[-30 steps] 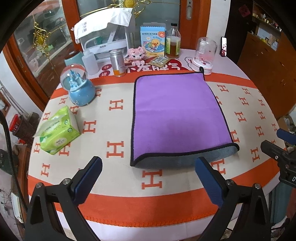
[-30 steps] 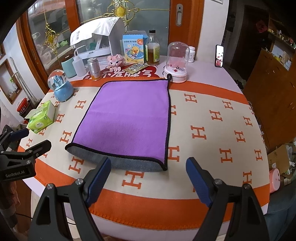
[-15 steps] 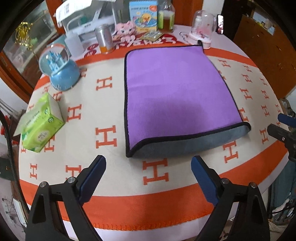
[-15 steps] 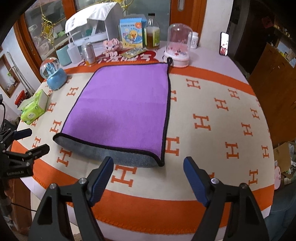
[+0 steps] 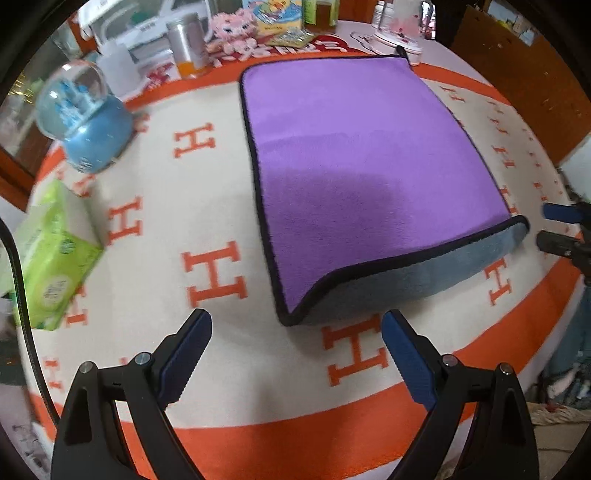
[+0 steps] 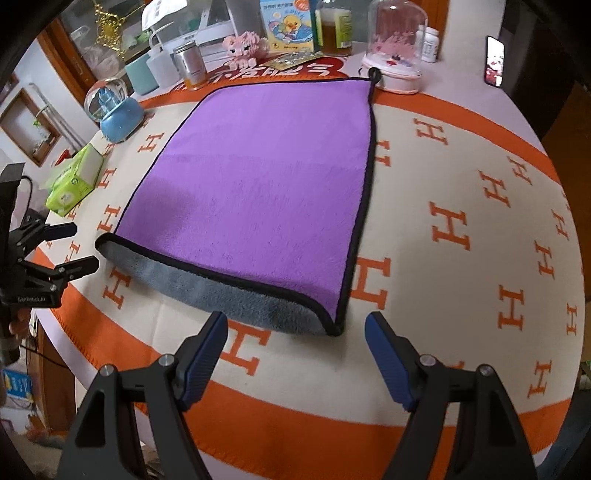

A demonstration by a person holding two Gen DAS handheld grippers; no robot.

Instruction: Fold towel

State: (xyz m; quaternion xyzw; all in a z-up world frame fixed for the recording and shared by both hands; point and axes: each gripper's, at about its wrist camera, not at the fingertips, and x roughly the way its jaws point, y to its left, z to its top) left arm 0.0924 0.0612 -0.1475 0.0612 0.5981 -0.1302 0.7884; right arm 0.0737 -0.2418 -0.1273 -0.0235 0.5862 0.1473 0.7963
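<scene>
Cream cloth patterned with orange H letters and a broad orange border covers the round bench (image 6: 461,229), and wooden cabinets and a glazed door stand behind it. On the middle of the cloth lies the towel (image 6: 258,184), purple with a black hem, already folded over once so that its grey underside rolls out along the near edge. A small hanging loop sticks out at its far right corner, just beside a pink-based glass dome (image 6: 395,48).

Both grippers hang above the near rim of the bench without touching anything. Seen from its own camera, the left gripper (image 5: 295,354) has its blue-padded fingers spread wide, with the towel's near left corner lying just ahead of the gap between them. The right gripper (image 6: 295,350) is spread just as wide, and the towel's near right corner sits just ahead of its gap. Each gripper also shows at the edge of the other's view, level with the towel's near edge.

Off to the left a green tissue pack (image 5: 48,254) lies near the rim, with a blue snow globe (image 5: 88,122) farther back. Along the far side are a metal can (image 6: 190,64), a pink plush toy (image 6: 245,46), a box with a duck picture (image 6: 286,24) and a bottle of amber liquid (image 6: 336,27).
</scene>
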